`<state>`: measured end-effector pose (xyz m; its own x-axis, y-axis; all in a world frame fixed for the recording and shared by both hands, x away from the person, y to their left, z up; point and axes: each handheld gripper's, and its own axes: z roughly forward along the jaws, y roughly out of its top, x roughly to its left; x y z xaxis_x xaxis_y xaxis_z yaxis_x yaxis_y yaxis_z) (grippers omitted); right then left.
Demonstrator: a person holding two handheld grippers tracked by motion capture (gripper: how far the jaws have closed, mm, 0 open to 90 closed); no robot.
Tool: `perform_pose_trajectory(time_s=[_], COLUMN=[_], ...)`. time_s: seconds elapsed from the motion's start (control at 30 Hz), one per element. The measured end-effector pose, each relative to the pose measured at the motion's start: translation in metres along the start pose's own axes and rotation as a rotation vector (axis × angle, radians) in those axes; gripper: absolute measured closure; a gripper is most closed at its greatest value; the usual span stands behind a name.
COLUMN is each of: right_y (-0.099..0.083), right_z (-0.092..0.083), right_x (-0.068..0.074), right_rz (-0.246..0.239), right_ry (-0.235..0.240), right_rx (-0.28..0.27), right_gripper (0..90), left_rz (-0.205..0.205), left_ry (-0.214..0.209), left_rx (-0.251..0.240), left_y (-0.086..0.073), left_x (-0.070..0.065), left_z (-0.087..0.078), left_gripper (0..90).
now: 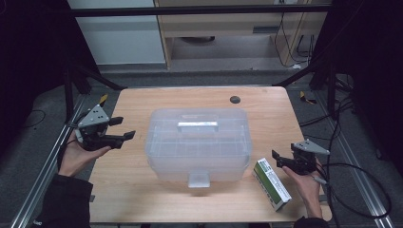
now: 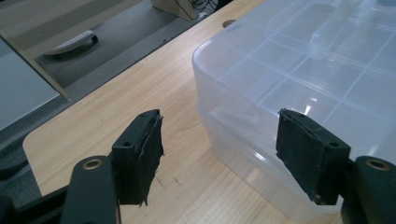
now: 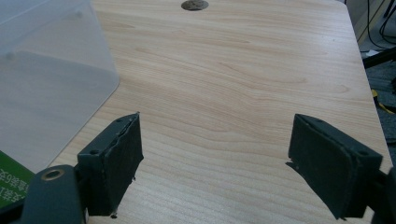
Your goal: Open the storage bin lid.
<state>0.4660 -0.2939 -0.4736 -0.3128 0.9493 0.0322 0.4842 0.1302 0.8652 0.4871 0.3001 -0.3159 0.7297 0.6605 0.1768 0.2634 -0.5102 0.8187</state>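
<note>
A clear plastic storage box [image 1: 198, 142] with a closed lid, a top handle and a front latch stands in the middle of the wooden table [image 1: 138, 190]. A green and white carton [image 1: 272, 184] lies flat on the table at the box's front right. My left gripper [image 1: 121, 128] is open at the table's left edge, its jaws pointing at the box's left side [image 2: 280, 79]. My right gripper [image 1: 280, 158] hovers open just right of the carton [image 3: 11, 184], with nothing between its jaws.
A dark round cable hole [image 1: 235, 99] sits near the table's far edge. Metal frame rails [image 1: 43, 171] run along both sides of the table, and cables [image 1: 361, 190] trail on the floor at the right. Bare wood [image 3: 224, 93] lies ahead of the right gripper.
</note>
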Motion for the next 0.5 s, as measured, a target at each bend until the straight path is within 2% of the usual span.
perform_pose_trajectory(time_s=[0.07,0.3,0.5], right_y=[0.0,-0.001,-0.001], right_z=[0.001,0.001,0.001], right_x=[0.0,-0.001,0.0], right_rz=[-0.002,-0.006,-0.011], right_ry=[-0.002,-0.004,-0.002], right_rx=[0.004,0.005,0.01], right_gripper=[17.2,17.3,17.4], left_rz=[0.008,0.055,0.118], left_ry=[-0.003,-0.016,-0.048], left_rx=[0.026,0.06,0.079], left_y=[0.007,0.02,0.036], left_x=[-0.003,-0.006,-0.012], left_z=[0.0,0.004,0.009], left_gripper=[31.2,31.2,31.2])
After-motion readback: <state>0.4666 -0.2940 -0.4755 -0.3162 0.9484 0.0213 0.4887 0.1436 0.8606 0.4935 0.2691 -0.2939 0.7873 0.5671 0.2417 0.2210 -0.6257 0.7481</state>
